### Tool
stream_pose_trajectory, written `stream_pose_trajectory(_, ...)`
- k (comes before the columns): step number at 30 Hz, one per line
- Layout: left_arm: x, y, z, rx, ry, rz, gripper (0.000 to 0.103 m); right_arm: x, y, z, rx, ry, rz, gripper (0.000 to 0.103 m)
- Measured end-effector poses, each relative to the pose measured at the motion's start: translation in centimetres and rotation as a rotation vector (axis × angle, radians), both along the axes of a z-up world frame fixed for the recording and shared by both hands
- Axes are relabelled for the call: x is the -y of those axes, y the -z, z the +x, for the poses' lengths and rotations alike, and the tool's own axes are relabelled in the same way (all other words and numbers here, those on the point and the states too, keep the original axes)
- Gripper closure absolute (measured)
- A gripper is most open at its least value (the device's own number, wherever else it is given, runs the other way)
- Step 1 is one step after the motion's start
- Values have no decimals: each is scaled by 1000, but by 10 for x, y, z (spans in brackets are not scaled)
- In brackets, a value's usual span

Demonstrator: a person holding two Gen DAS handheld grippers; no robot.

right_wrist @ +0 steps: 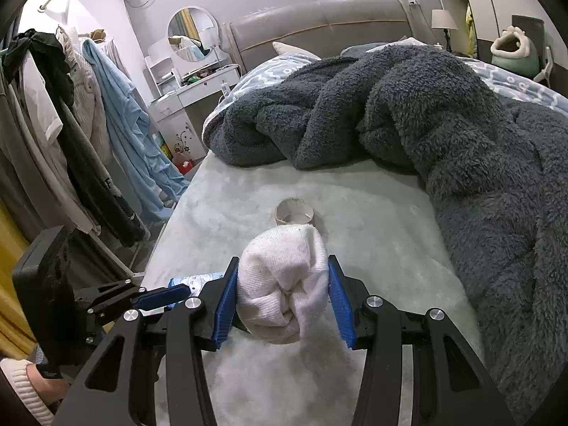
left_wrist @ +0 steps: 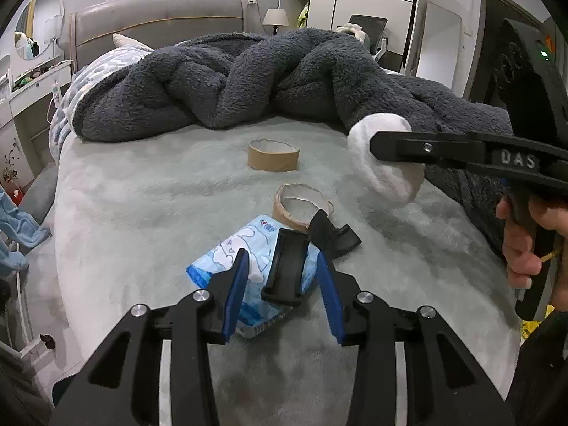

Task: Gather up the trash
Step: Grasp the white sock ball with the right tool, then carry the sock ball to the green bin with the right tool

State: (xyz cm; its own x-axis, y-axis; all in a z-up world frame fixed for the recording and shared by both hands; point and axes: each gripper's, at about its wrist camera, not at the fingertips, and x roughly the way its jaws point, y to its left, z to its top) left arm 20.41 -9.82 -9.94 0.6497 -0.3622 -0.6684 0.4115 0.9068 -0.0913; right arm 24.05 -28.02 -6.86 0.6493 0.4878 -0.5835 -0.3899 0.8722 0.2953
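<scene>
My right gripper is shut on a rolled white sock and holds it above the pale bed cover; the sock also shows in the left wrist view. My left gripper is open and hovers over a blue tissue pack with a black plastic piece lying on it. Two cardboard tape cores lie on the bed: a near one and a far one. One core shows in the right wrist view.
A dark grey fleece blanket is heaped across the far half of the bed and runs down its right side. Clothes hang on a rack left of the bed. A dresser with a round mirror stands beside the headboard.
</scene>
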Motion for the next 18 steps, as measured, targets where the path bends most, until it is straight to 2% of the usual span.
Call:
stream_pose_trajectory(3,3,2,3,-7,8,-8,62,0,-1,-2,1,-3,0,55)
stream_pose_trajectory(7,7,5,5,-15,18,0,74,-1,-2,-3,-5,-6,-8,55)
stream_pose_trajectory(10,5,4,7,-32,11,-23,82,-4,-5,-2,-5,-9,-15,55)
stream_pose_trajectory(18,-10,-7,-3,-27,-21,-50,82,-32,-21,2,4,-43,-16,55)
